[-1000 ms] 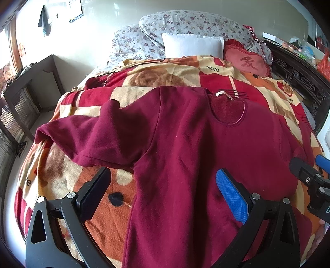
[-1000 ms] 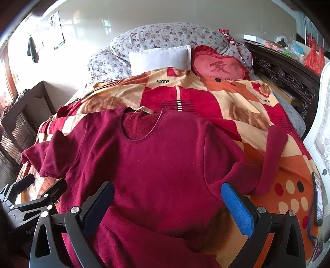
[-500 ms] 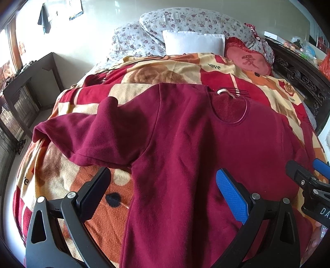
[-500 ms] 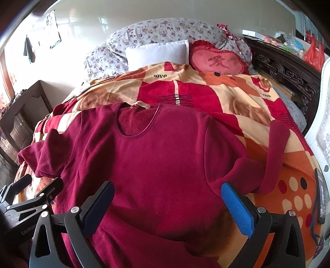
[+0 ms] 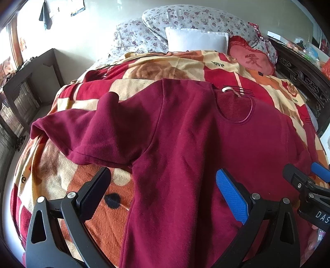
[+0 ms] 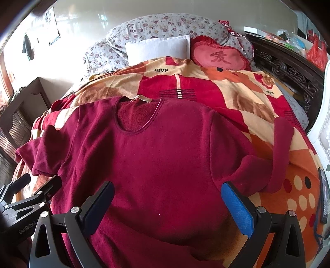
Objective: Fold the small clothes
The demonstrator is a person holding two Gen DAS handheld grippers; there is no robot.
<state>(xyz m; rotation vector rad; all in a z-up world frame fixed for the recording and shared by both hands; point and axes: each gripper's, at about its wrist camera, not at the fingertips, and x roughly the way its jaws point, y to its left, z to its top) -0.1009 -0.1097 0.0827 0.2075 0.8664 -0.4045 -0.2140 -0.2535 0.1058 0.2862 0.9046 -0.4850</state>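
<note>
Maroon fleece covers most of both views: a long-sleeved top [image 5: 185,144] lies front-up on the patterned blanket [image 5: 61,175] of a bed, its round neckline toward the pillows. In the left wrist view its left sleeve [image 5: 88,136] bends out sideways, the cuff near the bed's edge. In the right wrist view the other sleeve [image 6: 274,162] doubles back on itself, so the cuff points up toward the headboard.

The left gripper [image 5: 163,189] hangs above the top's side seam with its jaws spread wide — nothing is between them. The right gripper [image 6: 167,202] is likewise spread apart and holds nothing, poised over the lower chest of the garment. Each gripper shows at the edge of the other's view.

Behind the blanket sit a white pillow [image 6: 158,49], a red heart-shaped cushion [image 6: 220,55] and floral pillows [image 5: 185,18].
</note>
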